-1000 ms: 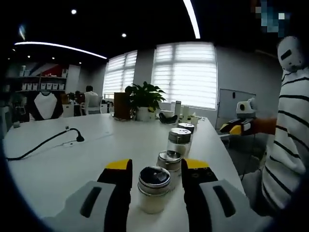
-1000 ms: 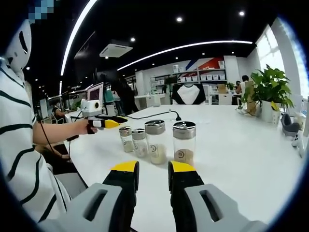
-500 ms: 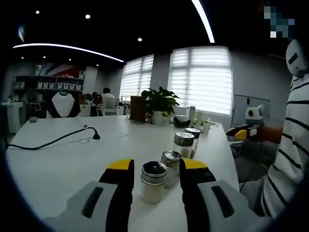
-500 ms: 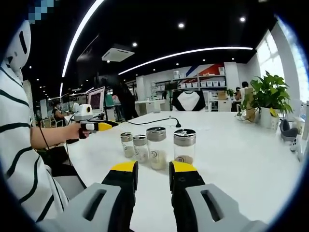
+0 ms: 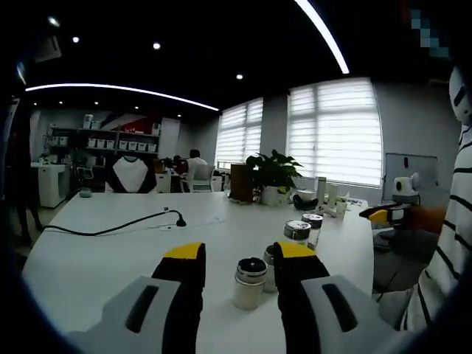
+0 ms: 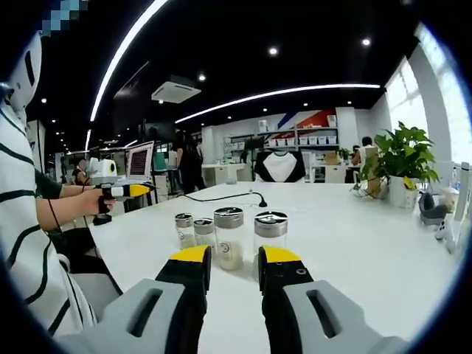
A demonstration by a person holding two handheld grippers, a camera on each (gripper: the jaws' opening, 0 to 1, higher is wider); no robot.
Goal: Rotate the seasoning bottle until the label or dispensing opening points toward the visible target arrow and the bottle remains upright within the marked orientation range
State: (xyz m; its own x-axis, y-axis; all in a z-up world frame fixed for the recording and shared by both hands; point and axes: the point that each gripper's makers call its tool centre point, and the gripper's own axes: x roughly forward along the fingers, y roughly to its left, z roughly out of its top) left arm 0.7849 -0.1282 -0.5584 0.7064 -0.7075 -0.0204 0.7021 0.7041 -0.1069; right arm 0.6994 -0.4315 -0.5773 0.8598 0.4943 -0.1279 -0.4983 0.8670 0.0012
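Left gripper [image 5: 237, 258]: 2 black jaws w/ yellow tips, each on a pale grey body w/ a dark oblong slot. Right gripper [image 6: 234, 258]: same build, black jaws, yellow tips, grey bodies w/ slots; a small screw shows on its right jaw. Seen from afar in the right gripper view, the left gripper has a yellow front, black grip & whitish top. Person's shirt [image 6: 29, 243]: white w/ dark horizontal stripes, short sleeve.
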